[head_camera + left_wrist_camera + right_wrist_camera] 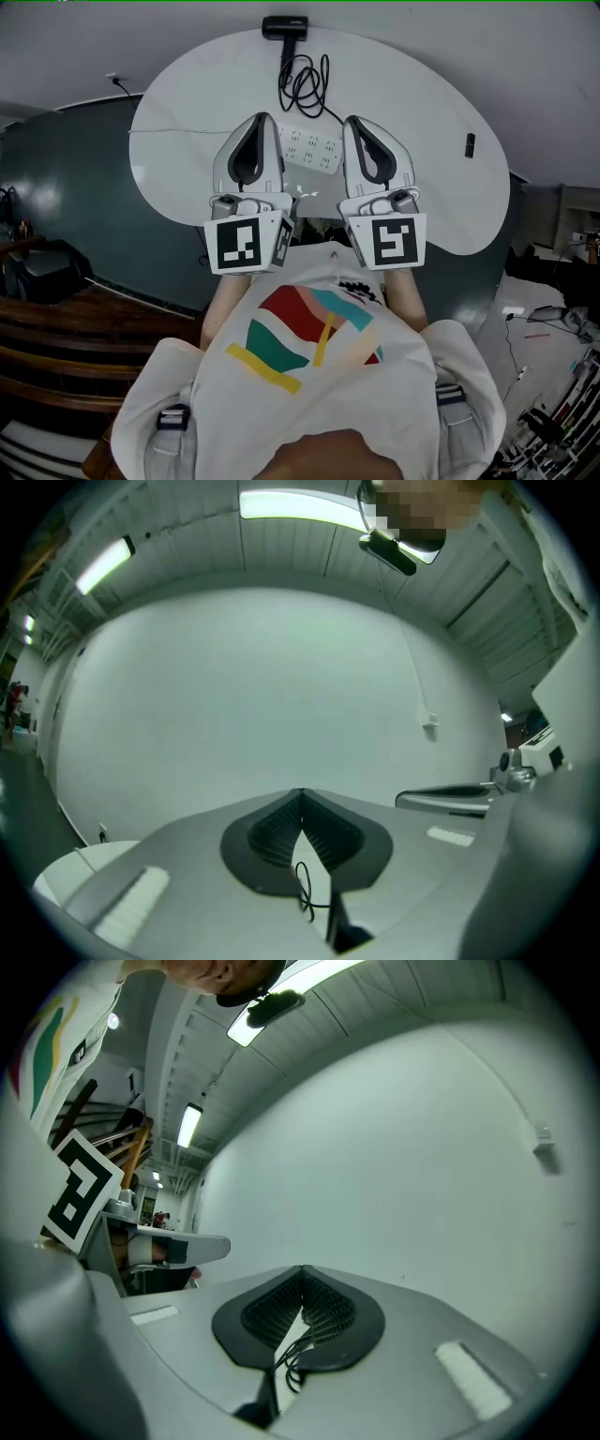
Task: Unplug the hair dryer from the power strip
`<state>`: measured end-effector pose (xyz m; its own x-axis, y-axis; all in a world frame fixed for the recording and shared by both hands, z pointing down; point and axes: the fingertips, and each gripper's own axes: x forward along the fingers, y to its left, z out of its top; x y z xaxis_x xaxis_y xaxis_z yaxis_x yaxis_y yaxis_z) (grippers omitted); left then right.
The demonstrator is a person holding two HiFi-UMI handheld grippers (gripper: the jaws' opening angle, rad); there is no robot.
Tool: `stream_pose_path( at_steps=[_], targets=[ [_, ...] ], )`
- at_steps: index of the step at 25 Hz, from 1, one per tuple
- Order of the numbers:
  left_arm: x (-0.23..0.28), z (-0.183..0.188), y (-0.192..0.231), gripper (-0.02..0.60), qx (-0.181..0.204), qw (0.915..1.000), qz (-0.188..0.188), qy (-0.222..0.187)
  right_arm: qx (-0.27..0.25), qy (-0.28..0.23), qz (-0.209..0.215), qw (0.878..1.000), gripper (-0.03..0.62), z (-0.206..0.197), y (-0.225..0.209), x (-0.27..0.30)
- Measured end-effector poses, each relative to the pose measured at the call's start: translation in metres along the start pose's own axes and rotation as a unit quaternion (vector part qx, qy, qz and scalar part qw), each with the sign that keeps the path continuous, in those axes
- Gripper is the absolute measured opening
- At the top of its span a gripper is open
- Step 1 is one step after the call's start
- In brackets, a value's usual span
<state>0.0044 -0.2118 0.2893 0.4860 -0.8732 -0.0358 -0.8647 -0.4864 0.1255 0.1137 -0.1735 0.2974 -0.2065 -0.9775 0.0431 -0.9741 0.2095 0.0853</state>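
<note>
A black hair dryer (285,27) lies at the table's far edge, and its black cord (306,84) coils toward a white power strip (310,150). Whether the plug sits in the strip I cannot tell. My left gripper (261,117) and right gripper (357,121) are held side by side above the near half of the table, on either side of the strip. Both are shut with nothing between the jaws. In the left gripper view the left gripper (300,794) points level at a white wall, with the cord (305,902) showing below the tips. The right gripper (303,1269) does the same.
The white table (187,141) is rounded, with a dark floor to its left. A small black object (470,144) lies near the table's right edge. Shelves and clutter stand at the far right and lower left of the head view.
</note>
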Motion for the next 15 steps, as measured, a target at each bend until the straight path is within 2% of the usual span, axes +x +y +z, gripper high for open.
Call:
stream_pose_path(
  at_steps=[6, 15],
  targets=[
    [-0.004, 0.009, 0.013, 0.000, -0.015, 0.9996, 0.021, -0.011, 0.000, 0.006, -0.011, 1.000, 0.011, -0.003, -0.002, -0.005],
    [-0.004, 0.007, 0.011, 0.000, 0.009, 0.9998, 0.020, -0.006, 0.016, 0.004, -0.020, 1.000, 0.011, -0.004, -0.010, -0.009]
  ],
)
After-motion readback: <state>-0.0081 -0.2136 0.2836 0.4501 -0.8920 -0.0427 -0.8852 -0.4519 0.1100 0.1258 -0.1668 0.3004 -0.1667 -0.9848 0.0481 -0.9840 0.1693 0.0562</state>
